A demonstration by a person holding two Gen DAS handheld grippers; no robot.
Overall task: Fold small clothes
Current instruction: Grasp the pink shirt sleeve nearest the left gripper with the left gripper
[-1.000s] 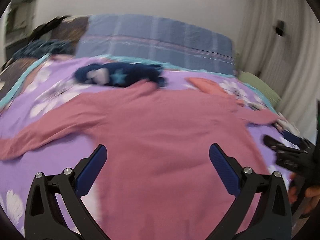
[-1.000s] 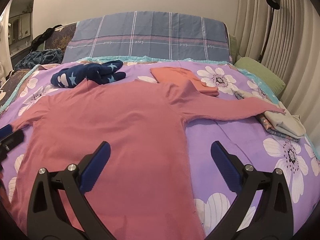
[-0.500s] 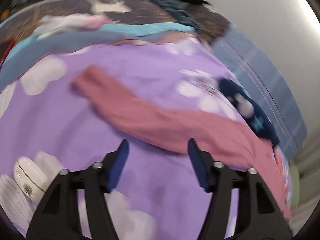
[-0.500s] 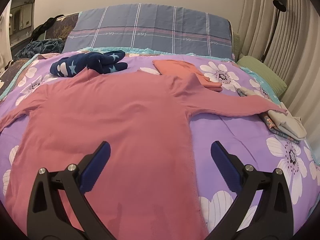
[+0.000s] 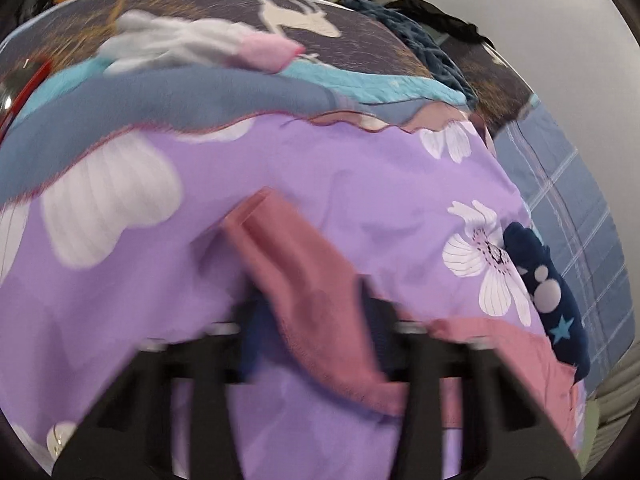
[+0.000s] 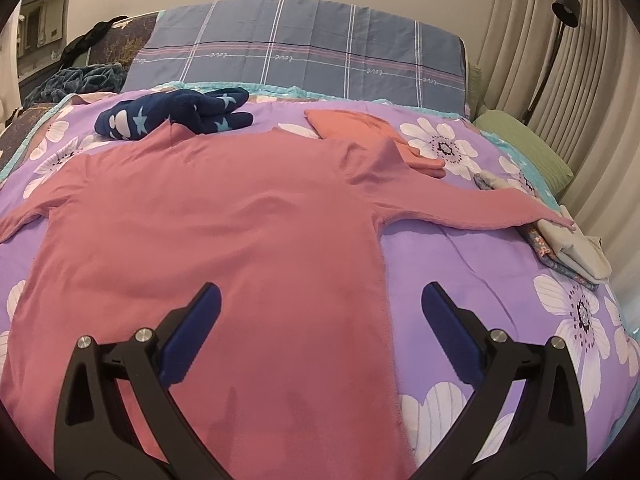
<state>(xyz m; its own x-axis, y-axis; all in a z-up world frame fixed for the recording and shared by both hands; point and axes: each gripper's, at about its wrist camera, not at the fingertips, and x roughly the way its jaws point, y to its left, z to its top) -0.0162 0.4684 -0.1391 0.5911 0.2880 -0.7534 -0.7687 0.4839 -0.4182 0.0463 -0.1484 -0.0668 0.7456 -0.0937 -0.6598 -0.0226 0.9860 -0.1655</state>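
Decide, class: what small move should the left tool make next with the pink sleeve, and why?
Probably lift and carry the sleeve across onto the pink top. The left tool has just been closing with the sleeve between its fingers, and the top lies flat, unfolded, on the purple bedspread.

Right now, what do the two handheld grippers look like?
Both look alike. The right gripper has two black, angular fingers with triangular cut-outs, silver round bolts at the joints and dark blue ribbed pads. The left gripper shows the same black frame and blue pads, though blurred. No cables, markings or sleeves show.
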